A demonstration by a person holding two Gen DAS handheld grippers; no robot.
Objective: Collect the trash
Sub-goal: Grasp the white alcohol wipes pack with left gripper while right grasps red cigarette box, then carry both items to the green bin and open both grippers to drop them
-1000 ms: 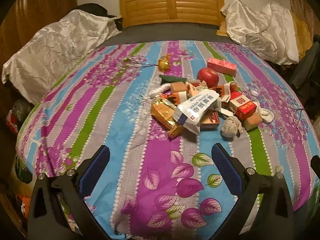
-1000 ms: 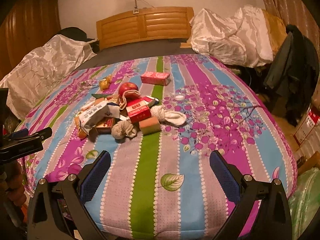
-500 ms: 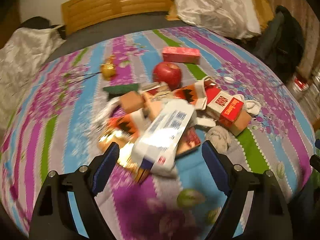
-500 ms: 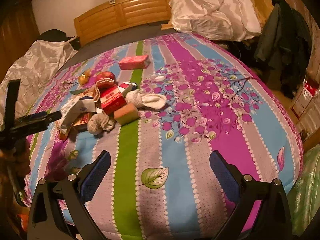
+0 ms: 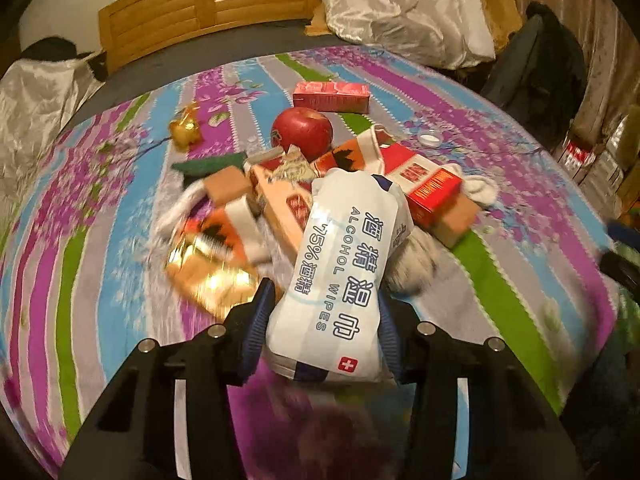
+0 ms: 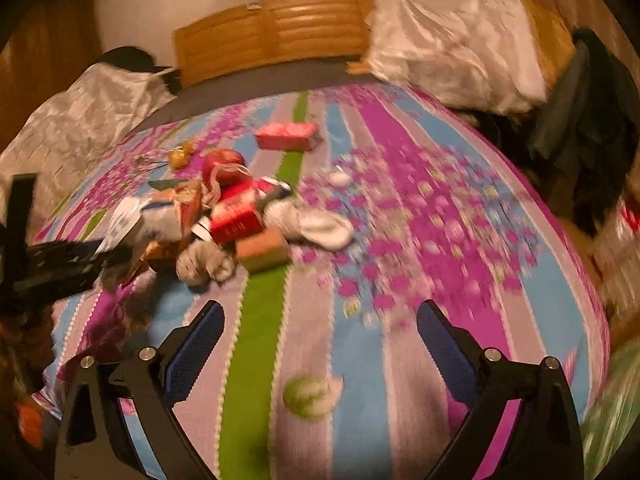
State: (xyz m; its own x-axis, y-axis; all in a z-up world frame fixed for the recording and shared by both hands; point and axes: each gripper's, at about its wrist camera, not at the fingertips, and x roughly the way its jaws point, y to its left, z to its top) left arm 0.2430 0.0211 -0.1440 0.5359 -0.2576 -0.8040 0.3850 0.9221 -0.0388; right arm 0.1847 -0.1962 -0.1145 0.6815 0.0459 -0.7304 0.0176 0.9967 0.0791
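Note:
A pile of trash lies on the striped floral bedspread (image 5: 100, 240). My left gripper (image 5: 324, 320) is shut on a white alcohol wipes pack (image 5: 340, 272) at the near edge of the pile. Behind it lie red cartons (image 5: 424, 180), an orange box (image 5: 280, 204), a gold wrapper (image 5: 208, 272), a grey sock ball (image 5: 412, 256) and a red apple (image 5: 302, 128). My right gripper (image 6: 320, 340) is open and empty over the bedspread (image 6: 400, 200), to the right of the pile (image 6: 236, 216). The left gripper (image 6: 60, 268) shows at the left in the right wrist view.
A pink box (image 5: 330, 96) and a small gold figure (image 5: 184, 130) lie beyond the pile. A wooden headboard (image 5: 208, 4) and silvery pillows (image 5: 404, 8) stand at the back. Dark clothes (image 6: 584, 128) hang off the right side. A white sock (image 6: 320, 228) lies right of the pile.
My left gripper moved forward to the pile and closed on the wipes pack. My right gripper shifted slightly and stays open.

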